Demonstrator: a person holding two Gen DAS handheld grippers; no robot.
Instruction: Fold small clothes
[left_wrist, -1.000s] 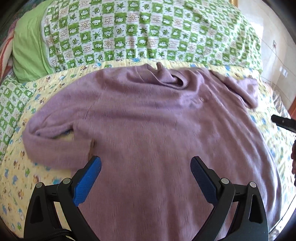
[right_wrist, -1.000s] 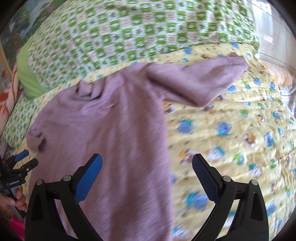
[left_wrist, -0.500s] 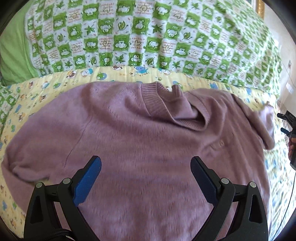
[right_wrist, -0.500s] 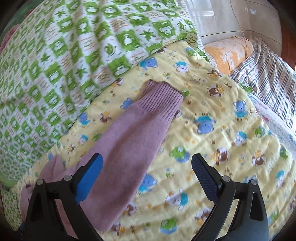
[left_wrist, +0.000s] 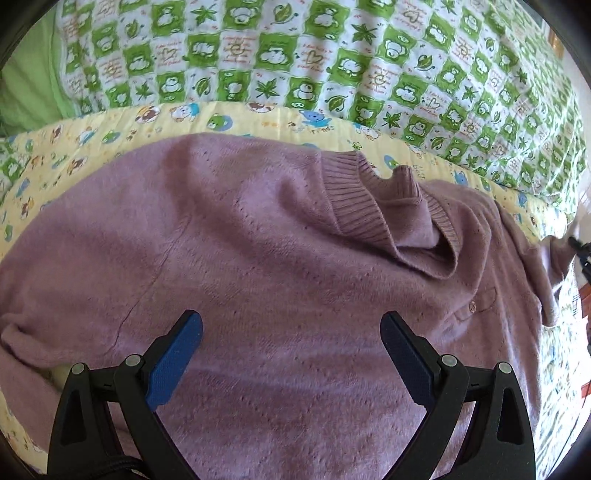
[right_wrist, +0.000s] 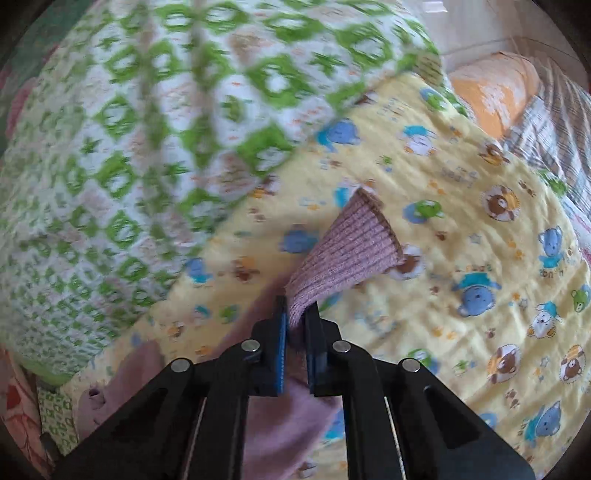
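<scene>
Yellow quilt (right_wrist: 461, 206); sleeve (right_wrist: 351, 251) (ribbed cuff) between jaws

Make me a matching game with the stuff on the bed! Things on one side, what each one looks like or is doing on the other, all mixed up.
Things:
1. sweater
2. left gripper
3. right gripper
4. quilt

Descriptions:
A. shut on the ribbed sleeve cuff
B. yellow with cartoon bears
C. purple, spread out flat
D. open above the cloth, holding nothing

Pairs: 1-C, 2-D, 3-A, 4-B
</scene>
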